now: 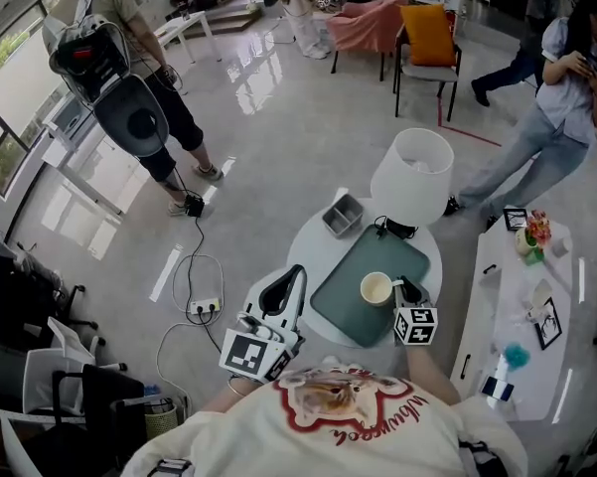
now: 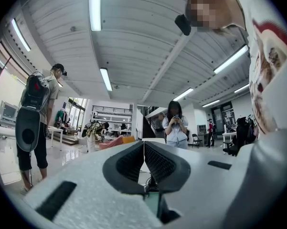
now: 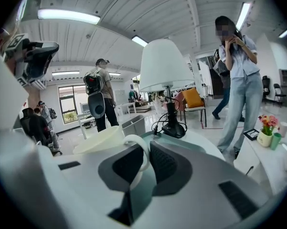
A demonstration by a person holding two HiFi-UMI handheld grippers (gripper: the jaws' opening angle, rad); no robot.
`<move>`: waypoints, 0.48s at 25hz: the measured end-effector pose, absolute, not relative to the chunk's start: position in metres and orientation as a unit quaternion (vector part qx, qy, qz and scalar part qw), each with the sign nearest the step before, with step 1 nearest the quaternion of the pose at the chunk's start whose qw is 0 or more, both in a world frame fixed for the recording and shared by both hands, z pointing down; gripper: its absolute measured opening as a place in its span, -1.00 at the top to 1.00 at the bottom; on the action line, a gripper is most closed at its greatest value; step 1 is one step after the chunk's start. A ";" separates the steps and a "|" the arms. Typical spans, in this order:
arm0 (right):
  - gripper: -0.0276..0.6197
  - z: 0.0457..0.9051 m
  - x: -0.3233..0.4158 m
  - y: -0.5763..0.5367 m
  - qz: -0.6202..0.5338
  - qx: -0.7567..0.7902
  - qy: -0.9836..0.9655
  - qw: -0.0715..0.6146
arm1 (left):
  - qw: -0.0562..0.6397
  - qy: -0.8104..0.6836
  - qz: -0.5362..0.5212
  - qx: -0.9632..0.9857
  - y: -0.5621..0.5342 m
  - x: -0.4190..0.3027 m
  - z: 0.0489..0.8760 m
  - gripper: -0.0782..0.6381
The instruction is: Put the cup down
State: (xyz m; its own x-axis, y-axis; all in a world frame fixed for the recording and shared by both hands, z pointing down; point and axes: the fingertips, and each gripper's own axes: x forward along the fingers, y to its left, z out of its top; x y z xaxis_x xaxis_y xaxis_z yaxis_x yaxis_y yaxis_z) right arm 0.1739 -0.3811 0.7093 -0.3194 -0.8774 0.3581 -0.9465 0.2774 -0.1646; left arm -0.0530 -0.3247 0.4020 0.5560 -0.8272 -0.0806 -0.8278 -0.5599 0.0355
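The right gripper [image 1: 401, 288] was pinched on the handle of a cream cup [image 1: 375, 288]. The right gripper view confirmed it: the dark pads [image 3: 164, 163] gripped the white loop of the handle, and the cup body [image 3: 101, 140] stood just left of the jaws. The cup was upright over a green tray [image 1: 346, 311] on a round white table [image 1: 308, 238]. Whether its base touched the tray could not be determined, as the base was hidden in every view.

The left gripper [image 1: 296, 274] was held off the table's near-left edge, well apart from the cup. Its jaws were pressed together tip to tip with nothing between them [image 2: 143, 146].

Also on the table were a lamp [image 1: 412, 175] with a white shade at the far side of the tray and a small grey bin [image 1: 343, 215] beside it.
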 end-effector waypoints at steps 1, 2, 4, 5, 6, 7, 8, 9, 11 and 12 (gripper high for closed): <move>0.76 0.711 0.174 -0.382 0.176 0.575 -0.793 0.100 | 0.003 0.469 0.043 -0.882 -0.325 -0.053 0.402 0.73; 0.76 0.712 0.175 -0.383 0.177 0.575 -0.792 0.102 | 0.003 0.470 0.042 -0.882 -0.326 -0.053 0.402 0.73; 0.76 0.715 0.175 -0.385 0.179 0.575 -0.791 0.105 | 0.002 0.472 0.040 -0.881 -0.327 -0.054 0.403 0.73; 0.76 0.715 0.175 -0.386 0.179 0.575 -0.791 0.107 | 0.001 0.472 0.039 -0.881 -0.328 -0.055 0.403 0.73; 0.76 0.716 0.175 -0.387 0.179 0.574 -0.791 0.109 | 0.001 0.473 0.039 -0.880 -0.329 -0.055 0.403 0.73; 0.76 0.717 0.175 -0.388 0.179 0.574 -0.792 0.110 | 0.001 0.474 0.038 -0.880 -0.330 -0.056 0.403 0.73; 0.76 0.718 0.175 -0.389 0.178 0.573 -0.792 0.111 | 0.001 0.475 0.038 -0.879 -0.331 -0.056 0.403 0.73; 0.76 0.720 0.174 -0.390 0.178 0.572 -0.793 0.113 | 0.001 0.476 0.038 -0.879 -0.331 -0.056 0.403 0.73; 0.76 0.722 0.174 -0.392 0.179 0.572 -0.793 0.114 | 0.001 0.476 0.036 -0.878 -0.332 -0.055 0.403 0.73; 0.76 0.723 0.174 -0.393 0.179 0.572 -0.792 0.114 | 0.001 0.477 0.035 -0.878 -0.333 -0.055 0.403 0.73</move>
State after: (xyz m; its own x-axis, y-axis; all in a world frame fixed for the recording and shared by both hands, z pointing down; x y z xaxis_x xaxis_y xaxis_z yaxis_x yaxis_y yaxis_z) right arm 0.1740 -0.3932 0.7231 -0.3202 -0.8653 0.3856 -0.9470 0.2817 -0.1544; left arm -0.0553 -0.3326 0.4032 0.5426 -0.8377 -0.0620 -0.8378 -0.5451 0.0323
